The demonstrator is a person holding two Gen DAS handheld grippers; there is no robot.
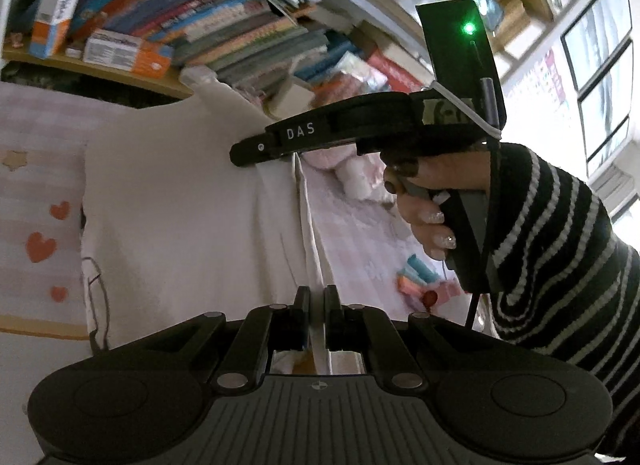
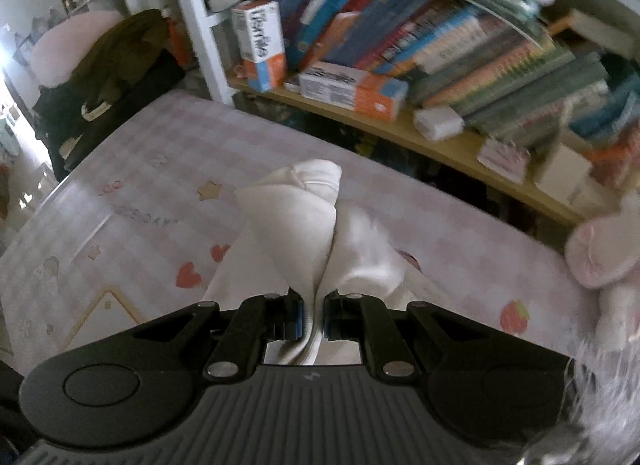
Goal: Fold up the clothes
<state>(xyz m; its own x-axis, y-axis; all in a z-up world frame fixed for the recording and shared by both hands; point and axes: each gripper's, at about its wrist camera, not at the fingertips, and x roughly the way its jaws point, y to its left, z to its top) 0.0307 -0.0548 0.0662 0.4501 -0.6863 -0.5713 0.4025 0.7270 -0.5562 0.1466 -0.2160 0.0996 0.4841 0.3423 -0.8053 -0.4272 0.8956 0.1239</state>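
A white garment hangs stretched between both grippers above a pink checked bedspread. My left gripper is shut on its edge, the cloth running up from the jaws. In the left wrist view the right gripper is seen from the side, held by a hand in a striped sleeve, pinching the far end of the same edge. In the right wrist view my right gripper is shut on a bunched fold of the white garment, which rises in a cone ahead of the jaws.
A wooden shelf crowded with books and boxes runs behind the bed. A pink plush toy lies at the right of the bedspread. Dark bags sit at the left. Small colourful items lie on the bed.
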